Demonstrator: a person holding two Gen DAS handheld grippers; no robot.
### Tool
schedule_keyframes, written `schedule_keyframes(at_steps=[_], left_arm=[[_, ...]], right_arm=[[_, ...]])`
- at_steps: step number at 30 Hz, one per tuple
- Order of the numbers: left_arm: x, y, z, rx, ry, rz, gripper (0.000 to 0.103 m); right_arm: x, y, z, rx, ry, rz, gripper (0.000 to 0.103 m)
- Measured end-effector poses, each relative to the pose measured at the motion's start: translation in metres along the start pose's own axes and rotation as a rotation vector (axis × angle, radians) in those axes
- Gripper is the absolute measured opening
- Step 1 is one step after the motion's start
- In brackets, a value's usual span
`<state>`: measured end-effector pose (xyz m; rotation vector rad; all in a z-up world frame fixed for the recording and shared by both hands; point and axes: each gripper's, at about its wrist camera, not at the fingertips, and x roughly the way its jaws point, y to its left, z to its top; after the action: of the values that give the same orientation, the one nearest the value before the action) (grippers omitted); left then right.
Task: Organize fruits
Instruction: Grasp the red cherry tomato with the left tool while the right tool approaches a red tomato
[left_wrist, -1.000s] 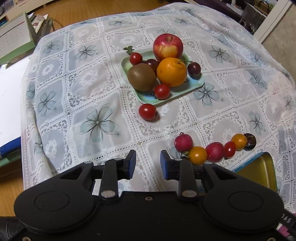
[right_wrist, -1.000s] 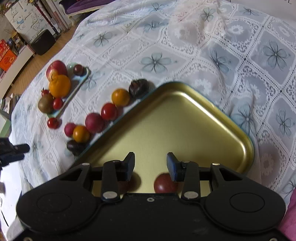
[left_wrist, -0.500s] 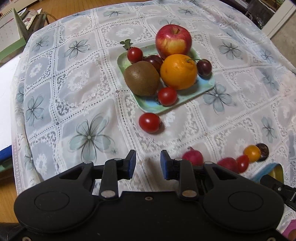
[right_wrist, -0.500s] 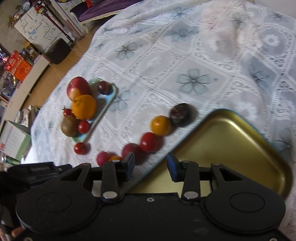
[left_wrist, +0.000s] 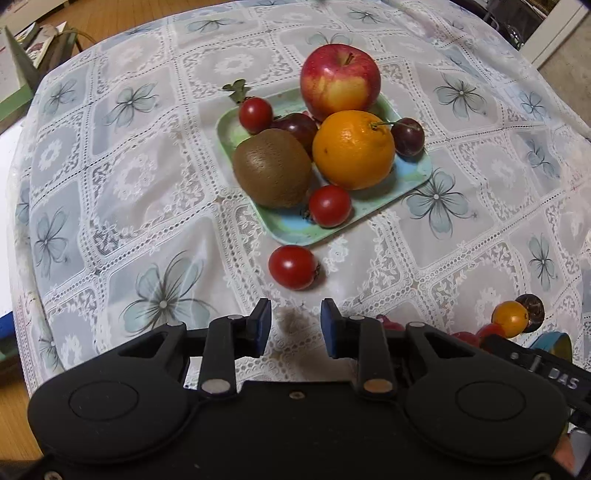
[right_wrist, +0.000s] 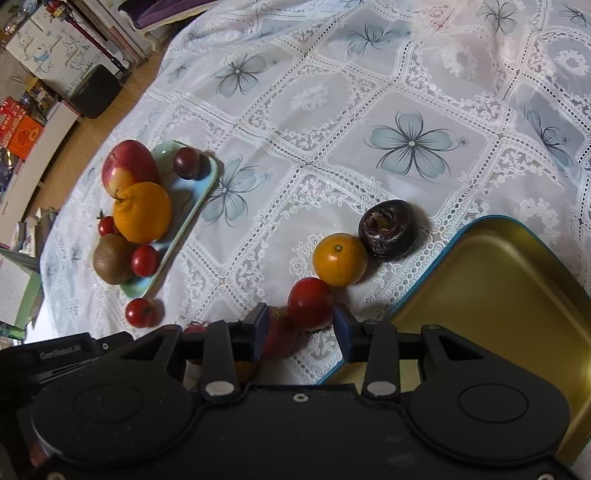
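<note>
— Lining up my left gripper (left_wrist: 295, 325) on the loose red cherry tomato (left_wrist: 293, 266) lying on the lace flowered tablecloth (left_wrist: 147, 192), just near of the pale green square plate (left_wrist: 417, 173). Its jaws are opening, nothing between them yet.

— And the right one?

— My right gripper (right_wrist: 301, 330) hangs narrow and empty over the row of small fruit left of the gold metal tray (right_wrist: 498, 280); the red plum tomato (right_wrist: 309, 302) sits just beyond its tips, touching the small orange tomato (right_wrist: 340, 259).

— How would you take the cherry tomato?

— I'd widen the left jaws past its girth first, come straight down so the pads straddle its middle, then close softly (it's round and could roll away on that cloth).
</note>
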<state>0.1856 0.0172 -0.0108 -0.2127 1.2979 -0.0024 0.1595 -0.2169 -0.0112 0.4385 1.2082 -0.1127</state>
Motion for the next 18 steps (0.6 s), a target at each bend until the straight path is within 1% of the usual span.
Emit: schedule_keyframes(at_steps=[4,10,12,15,18], left_arm=[[0.007,-0.005,0.002,0.018,0.003,-0.001,0.038],[0.021,-0.006,0.006,0.006,-0.001,0.033,0.038],[0.026,-0.007,0.008,0.009,-0.002,0.046,0.039],[0.036,-0.006,0.014,0.0,0.002,0.063,0.046],[0.042,-0.005,0.016,0.007,0.001,0.079,0.042]], right_arm=[[0.012,0.003,0.001,0.01,0.006,-0.02,0.042],[0.018,0.008,0.005,0.004,-0.004,-0.035,0.046],[0.02,0.007,0.007,0.013,0.0,-0.03,0.046],[0.021,0.005,0.009,0.025,0.007,-0.014,0.047],[0.02,0.001,0.009,0.028,0.016,0.003,0.047]])
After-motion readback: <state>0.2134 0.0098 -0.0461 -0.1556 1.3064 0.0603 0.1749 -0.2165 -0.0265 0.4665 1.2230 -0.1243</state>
